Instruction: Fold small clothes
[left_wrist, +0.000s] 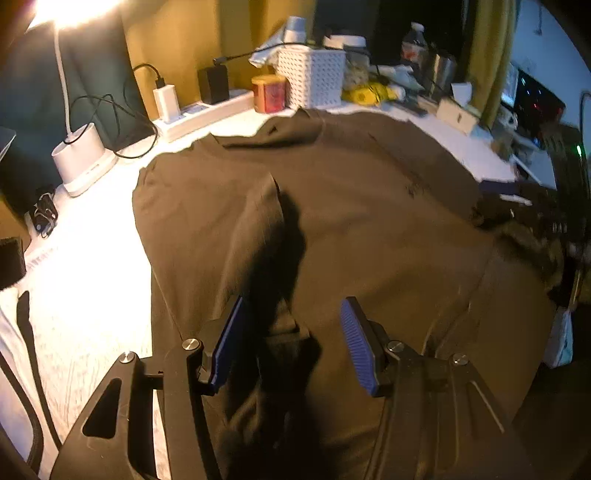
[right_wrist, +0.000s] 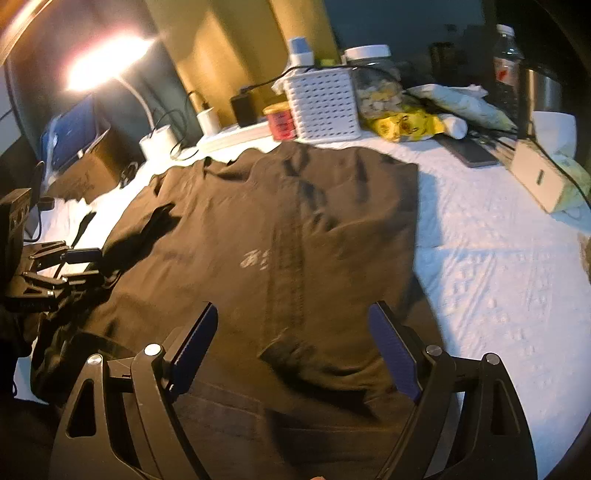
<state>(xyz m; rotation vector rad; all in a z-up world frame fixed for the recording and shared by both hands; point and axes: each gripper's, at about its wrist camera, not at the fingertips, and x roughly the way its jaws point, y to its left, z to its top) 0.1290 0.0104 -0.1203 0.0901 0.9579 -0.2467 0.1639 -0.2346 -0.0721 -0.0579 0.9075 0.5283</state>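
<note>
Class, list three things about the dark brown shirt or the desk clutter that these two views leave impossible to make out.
- Dark brown cotton shirt: near hem hidden, both views, behind the gripper bodies.
- Pale printed lettering: right wrist view, motion-blurred, unreadable.
- Clear plastic bottle: label too small in both views.
- White perforated plastic basket: contents hidden by its walls.

Both wrist views look forward along their fingers, low and close over the dark shirt (left_wrist: 351, 221), toward the table's back edge. Both share the white basket (left_wrist: 314, 75) at upper centre.
</note>
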